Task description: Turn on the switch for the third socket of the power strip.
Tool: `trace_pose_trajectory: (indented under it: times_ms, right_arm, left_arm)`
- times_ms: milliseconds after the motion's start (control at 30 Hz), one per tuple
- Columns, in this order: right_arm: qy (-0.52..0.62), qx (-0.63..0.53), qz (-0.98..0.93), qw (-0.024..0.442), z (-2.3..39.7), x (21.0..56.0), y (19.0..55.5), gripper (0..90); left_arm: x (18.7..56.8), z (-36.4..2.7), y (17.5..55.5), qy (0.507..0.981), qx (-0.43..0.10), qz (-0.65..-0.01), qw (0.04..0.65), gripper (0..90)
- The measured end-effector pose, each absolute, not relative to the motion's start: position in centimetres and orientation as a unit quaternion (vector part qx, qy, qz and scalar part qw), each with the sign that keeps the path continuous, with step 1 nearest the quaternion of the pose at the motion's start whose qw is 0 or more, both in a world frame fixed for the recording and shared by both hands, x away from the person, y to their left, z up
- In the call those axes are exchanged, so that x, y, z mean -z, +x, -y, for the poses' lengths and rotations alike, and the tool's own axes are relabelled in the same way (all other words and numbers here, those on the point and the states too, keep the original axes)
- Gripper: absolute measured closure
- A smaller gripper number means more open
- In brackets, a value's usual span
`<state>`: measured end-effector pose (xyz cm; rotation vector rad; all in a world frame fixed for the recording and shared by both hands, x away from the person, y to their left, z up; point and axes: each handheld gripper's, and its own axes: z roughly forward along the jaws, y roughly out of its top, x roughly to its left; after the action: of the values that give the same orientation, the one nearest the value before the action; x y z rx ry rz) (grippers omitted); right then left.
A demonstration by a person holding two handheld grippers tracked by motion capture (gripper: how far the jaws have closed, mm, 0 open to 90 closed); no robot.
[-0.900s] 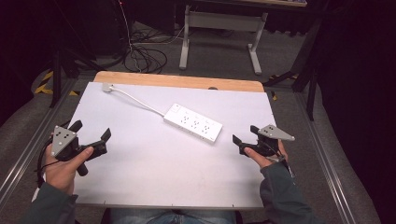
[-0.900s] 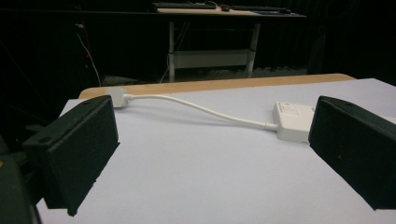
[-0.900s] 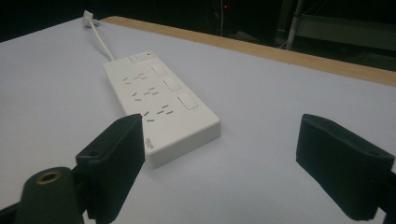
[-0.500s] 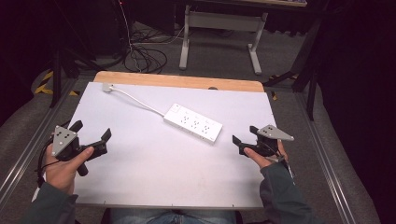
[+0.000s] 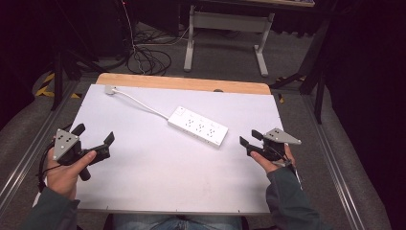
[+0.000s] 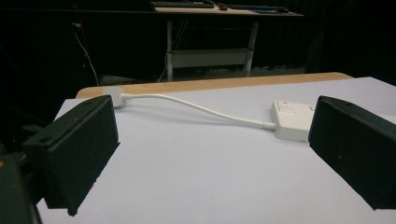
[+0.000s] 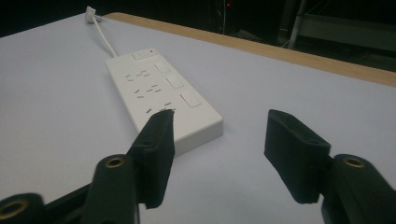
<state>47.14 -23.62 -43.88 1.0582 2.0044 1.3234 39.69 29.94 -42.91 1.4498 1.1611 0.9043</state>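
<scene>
The white worktop (image 5: pixel 158 187) carries one thing: a white power strip (image 5: pixel 197 126) lying slantwise a little right of the middle, toward the far side. Its cord (image 5: pixel 141 103) runs off far-left to a plug (image 5: pixel 110 89) at the far-left corner. The left hand-held gripper (image 5: pixel 95 139) rests at the near-left edge, jaws spread wide with nothing between them, well apart from the strip. The right hand-held gripper (image 5: pixel 249 139) sits near the right edge, jaws partly spread and empty, pointing at the strip's near end, just short of it. This looks like the approach step, before any contact. The next move likely calls for the right hand-held gripper to ease forward and straddle the strip's end squarely before closing.
</scene>
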Motion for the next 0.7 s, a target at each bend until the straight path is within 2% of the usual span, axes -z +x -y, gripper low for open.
trace_pose_trajectory:
  times_ms: [267, 467, 500, 700]
  right_arm:
    - [0.383, -0.491, -0.743, 0.246, 23.59, 43.80, 47.07, 68.6]
    - [0.374, -0.491, -0.747, 0.248, 23.50, 43.76, 46.97, 78.3]
    - [0.370, -0.491, -0.748, 0.249, 23.48, 43.75, 46.97, 82.8]
    - [0.362, -0.488, -0.756, 0.245, 23.37, 43.79, 46.95, 90.0]
  left_arm:
    - [42.93, -29.91, 39.70, 0.603, -0.376, -0.483, 0.512, 2.1]
    - [42.94, -29.90, 39.70, 0.604, -0.375, -0.482, 0.512, 2.1]
    - [42.95, -29.89, 39.70, 0.604, -0.374, -0.482, 0.512, 2.1]
    - [43.01, -29.90, 39.73, 0.606, -0.371, -0.483, 0.512, 2.1]
